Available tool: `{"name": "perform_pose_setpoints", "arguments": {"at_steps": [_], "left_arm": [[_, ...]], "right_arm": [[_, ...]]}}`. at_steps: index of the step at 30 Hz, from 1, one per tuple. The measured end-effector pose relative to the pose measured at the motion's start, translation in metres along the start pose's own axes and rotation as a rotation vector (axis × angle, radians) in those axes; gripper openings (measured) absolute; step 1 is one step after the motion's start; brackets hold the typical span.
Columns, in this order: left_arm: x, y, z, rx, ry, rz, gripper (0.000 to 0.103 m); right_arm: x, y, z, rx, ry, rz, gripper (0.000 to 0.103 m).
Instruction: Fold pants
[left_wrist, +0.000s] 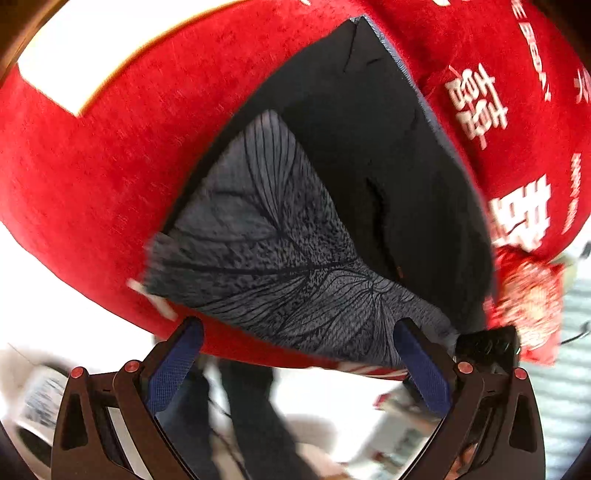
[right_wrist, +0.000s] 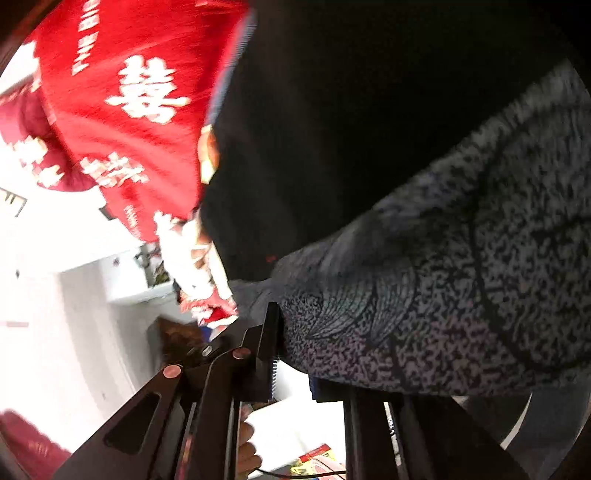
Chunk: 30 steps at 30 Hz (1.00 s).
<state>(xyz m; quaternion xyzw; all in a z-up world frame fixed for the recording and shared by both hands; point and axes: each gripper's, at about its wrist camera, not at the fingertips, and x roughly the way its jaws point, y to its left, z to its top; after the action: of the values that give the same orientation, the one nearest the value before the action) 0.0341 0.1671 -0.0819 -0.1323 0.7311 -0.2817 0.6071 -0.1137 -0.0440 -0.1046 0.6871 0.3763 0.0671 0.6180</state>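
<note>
The pants (left_wrist: 369, 155) lie on a red cloth (left_wrist: 92, 177) printed with white Chinese characters. They are black on the outside, and a corner is turned back to show a grey speckled lining (left_wrist: 266, 243) with dark branching lines.

The left gripper (left_wrist: 297, 336) hovers at the near edge of that grey flap with its blue-padded fingers (left_wrist: 173, 365) wide apart — nothing sits between them. A white tag (left_wrist: 155, 299) shows at the flap's left corner.

The right gripper (right_wrist: 293, 354) is clamped on the grey flap (right_wrist: 443, 288) at its lower edge, the fabric bunching around the black fingers (right_wrist: 271, 332). Black pant fabric (right_wrist: 351, 129) fills the upper part of the right wrist view, with the red cloth (right_wrist: 122, 122) to the left — motion-blurred.
</note>
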Motion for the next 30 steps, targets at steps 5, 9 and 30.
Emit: {"name": "perform_pose_setpoints", "arguments": {"at_steps": [5, 9, 30], "left_arm": [[0.011, -0.017, 0.019, -0.055, -0.048, -0.082, 0.077], [0.019, -0.037, 0.020, 0.068, -0.021, -0.049, 0.035], [0.019, -0.072, 0.034, 0.263, 0.062, -0.007, 0.034]], "right_arm": [[-0.011, 0.024, -0.002, -0.074, 0.031, 0.015, 0.014], [-0.018, 0.020, -0.004, -0.092, 0.052, -0.053, 0.019], [-0.155, -0.116, -0.026, 0.309, -0.444, 0.162, 0.006]]}}
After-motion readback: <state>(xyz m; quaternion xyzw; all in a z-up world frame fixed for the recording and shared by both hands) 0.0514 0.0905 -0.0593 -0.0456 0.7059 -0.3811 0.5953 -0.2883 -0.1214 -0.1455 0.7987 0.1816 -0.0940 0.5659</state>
